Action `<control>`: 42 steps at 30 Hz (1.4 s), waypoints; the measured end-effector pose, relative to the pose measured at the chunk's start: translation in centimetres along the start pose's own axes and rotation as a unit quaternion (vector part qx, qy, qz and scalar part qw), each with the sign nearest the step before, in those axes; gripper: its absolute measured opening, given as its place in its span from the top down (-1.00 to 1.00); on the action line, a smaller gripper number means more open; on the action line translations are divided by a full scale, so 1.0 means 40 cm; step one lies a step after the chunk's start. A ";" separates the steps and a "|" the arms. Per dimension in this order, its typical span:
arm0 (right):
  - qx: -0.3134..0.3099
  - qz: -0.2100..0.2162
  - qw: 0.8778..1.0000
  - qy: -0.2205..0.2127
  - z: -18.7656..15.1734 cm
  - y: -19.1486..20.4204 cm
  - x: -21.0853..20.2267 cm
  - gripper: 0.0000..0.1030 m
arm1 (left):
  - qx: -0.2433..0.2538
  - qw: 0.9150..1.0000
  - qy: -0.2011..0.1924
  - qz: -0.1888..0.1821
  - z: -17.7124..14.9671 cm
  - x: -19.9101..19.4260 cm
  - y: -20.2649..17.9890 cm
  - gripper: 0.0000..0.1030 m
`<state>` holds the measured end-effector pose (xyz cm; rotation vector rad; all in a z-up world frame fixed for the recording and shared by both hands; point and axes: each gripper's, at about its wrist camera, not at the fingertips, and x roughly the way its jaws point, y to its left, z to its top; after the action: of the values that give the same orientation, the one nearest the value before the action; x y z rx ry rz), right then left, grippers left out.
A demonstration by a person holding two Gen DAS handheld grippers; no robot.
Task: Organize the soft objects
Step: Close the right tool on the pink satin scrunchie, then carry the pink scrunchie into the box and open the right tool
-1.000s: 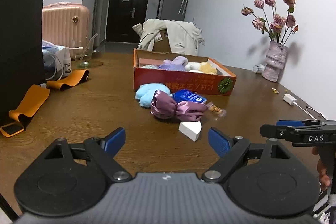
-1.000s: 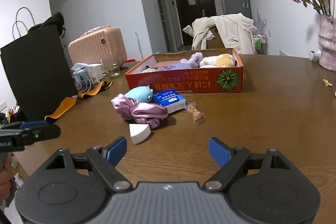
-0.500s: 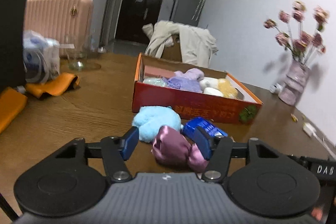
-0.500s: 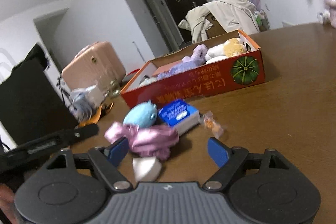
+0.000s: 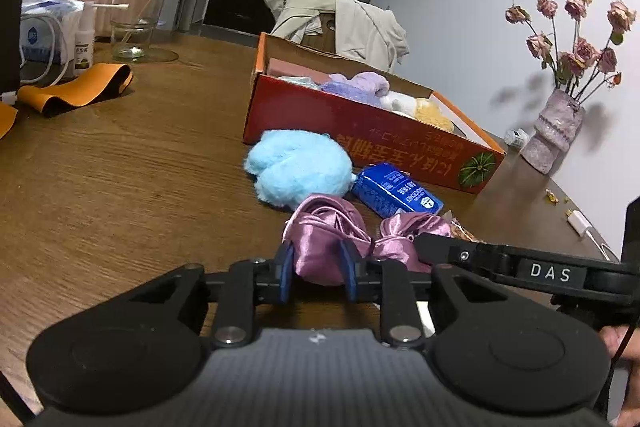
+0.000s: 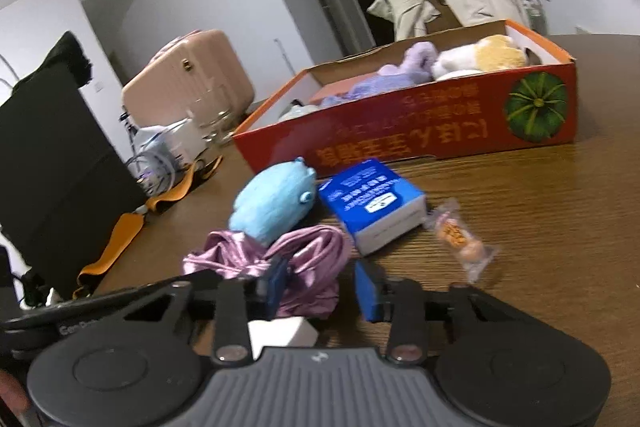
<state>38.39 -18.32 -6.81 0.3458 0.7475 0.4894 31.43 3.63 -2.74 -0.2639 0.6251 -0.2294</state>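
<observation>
Pink satin cloth [image 5: 326,227] on tabletop [image 5: 120,163], left claw [image 5: 316,277] pinched onto one bunched end, right claw [image 6: 324,285] partly open around the other end, blue plush [image 5: 298,165] just beyond.

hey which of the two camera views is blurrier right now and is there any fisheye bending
The right wrist view is softer: the red box and candy wrapper look smeared. The left wrist view is sharper; the blue packet shows crisp print. Both bend at the edges, with dark corners and a curved table. Lighting is dim and even.
</observation>
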 end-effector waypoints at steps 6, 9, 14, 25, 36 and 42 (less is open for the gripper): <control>0.003 0.011 1.000 -0.001 0.008 0.008 -0.006 0.84 | 0.008 1.000 -0.003 -0.017 0.012 -0.007 -0.010 0.71; -0.017 0.006 1.000 -0.025 0.024 0.041 -0.042 0.87 | 0.011 0.999 -0.026 -0.027 0.031 -0.048 -0.025 0.73; -0.042 0.016 0.997 -0.059 0.039 0.092 -0.130 0.87 | 0.025 0.997 -0.066 -0.033 0.041 -0.148 -0.064 0.73; -0.043 0.028 0.994 -0.098 -0.020 0.139 -0.306 0.87 | 0.038 0.994 -0.093 -0.046 -0.009 -0.297 -0.143 0.73; -0.056 0.018 0.987 -0.149 0.127 0.090 -0.349 0.87 | 0.037 0.992 -0.087 -0.088 0.165 -0.212 -0.205 0.73; -0.056 0.002 0.990 -0.133 0.331 0.021 -0.249 0.87 | 0.039 0.994 -0.062 -0.086 0.343 -0.042 -0.216 0.73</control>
<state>41.36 -24.64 8.25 0.3004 0.4588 0.4752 37.24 -1.62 11.56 -0.2545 0.4704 -0.3995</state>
